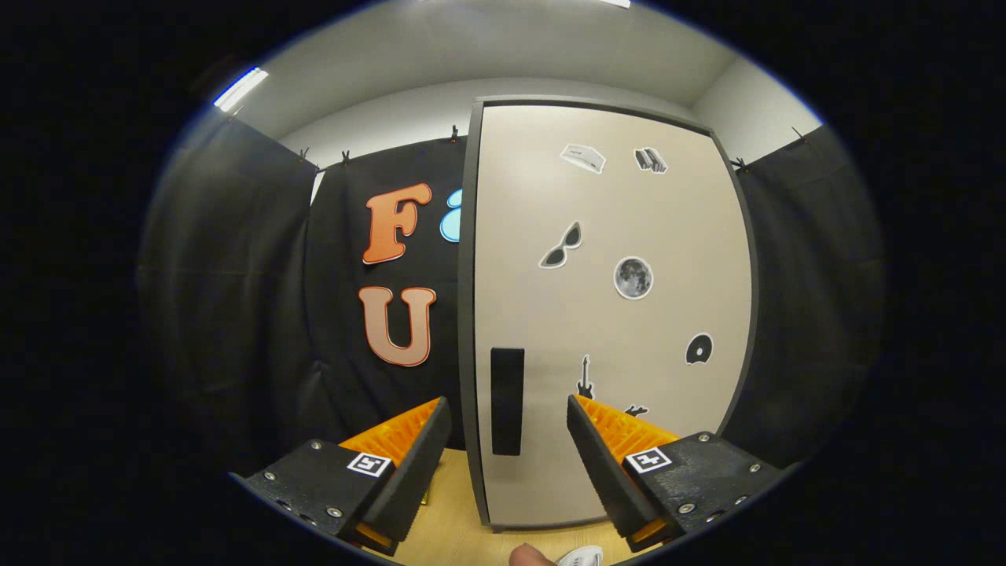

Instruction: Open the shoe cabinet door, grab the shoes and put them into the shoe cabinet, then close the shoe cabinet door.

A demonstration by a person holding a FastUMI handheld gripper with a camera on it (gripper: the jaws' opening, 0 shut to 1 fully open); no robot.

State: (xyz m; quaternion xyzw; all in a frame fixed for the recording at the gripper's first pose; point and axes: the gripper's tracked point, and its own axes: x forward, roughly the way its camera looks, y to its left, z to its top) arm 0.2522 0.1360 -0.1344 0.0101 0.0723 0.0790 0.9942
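Spread apart and empty, the gripper (509, 420) pointed at the tall beige shoe cabinet door (613, 314), whose upright black handle (507, 401) stood just beyond, between its fingers.

Ahead of the gripper (509, 409), fingers spread apart: shoe cabinet door (613, 314), closed, standing upright on the floor (448, 527). Handle (507, 401) near the door's left edge, low down, in line with the gap between the fingers. Stickers (633, 277) scattered across the door. Booth wall (354, 314) behind and left
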